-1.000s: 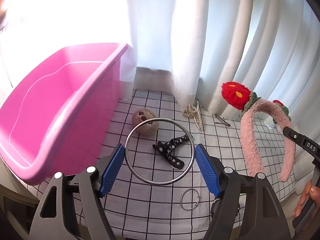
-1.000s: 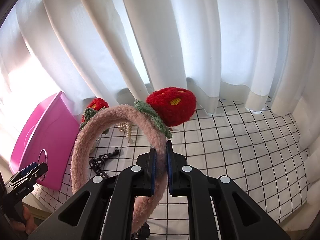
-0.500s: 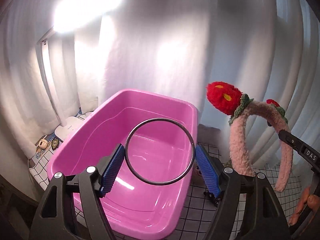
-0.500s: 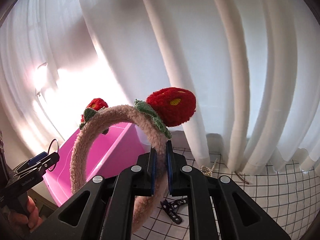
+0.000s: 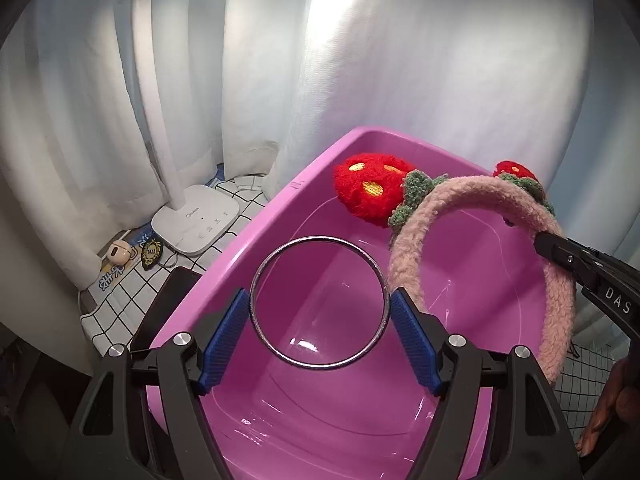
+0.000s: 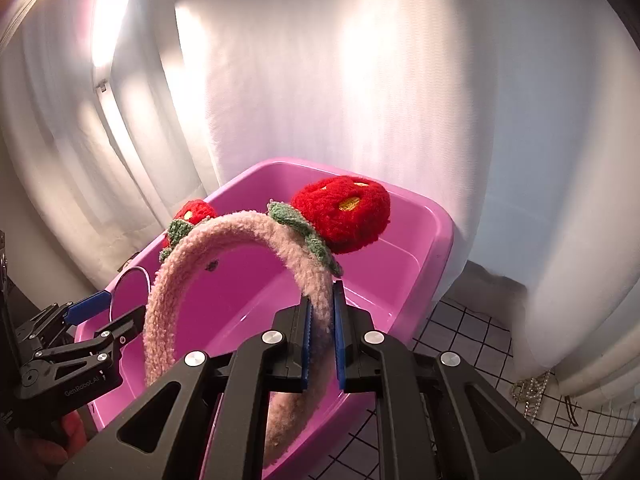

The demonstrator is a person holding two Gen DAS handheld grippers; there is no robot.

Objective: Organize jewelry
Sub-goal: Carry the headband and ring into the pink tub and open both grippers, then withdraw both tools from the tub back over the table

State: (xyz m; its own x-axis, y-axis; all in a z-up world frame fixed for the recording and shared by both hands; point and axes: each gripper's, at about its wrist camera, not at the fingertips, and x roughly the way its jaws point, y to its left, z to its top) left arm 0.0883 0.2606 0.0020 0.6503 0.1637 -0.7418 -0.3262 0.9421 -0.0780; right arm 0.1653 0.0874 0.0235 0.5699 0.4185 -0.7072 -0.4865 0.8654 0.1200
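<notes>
Now both tongs hang over the pink plastic tub [image 5: 256, 248], where a second ago they were above the checked surface [image 6: 472, 332] with the loose pieces. The left tongs [image 5: 319, 322] grip a thin metal bangle [image 5: 319, 242] edge to edge, its ring standing wide between the blue pads [image 5: 224, 336], and the tub's bare floor shows straight through it and below. The right tongs [image 6: 320, 330] are clamped nearly shut on one arm of the fluffy pink headband [image 6: 224, 232], whose red strawberry pompom [image 6: 344, 212] rises just ahead of the pads while the free arm curves down on their left side, inside the tub's near wall. Seen from the left tongs, the headband sits just to their right and slightly beyond, close to the bangle but apart from it. Since then the black bow and small ring have dropped out of view, and only a pearl chain [image 6: 532, 392] shows, well off to the right of the right tongs. My reading is that the carry is done and both pieces are placed for release; letting go one at a time would keep the bangle from snagging in the fleece
</notes>
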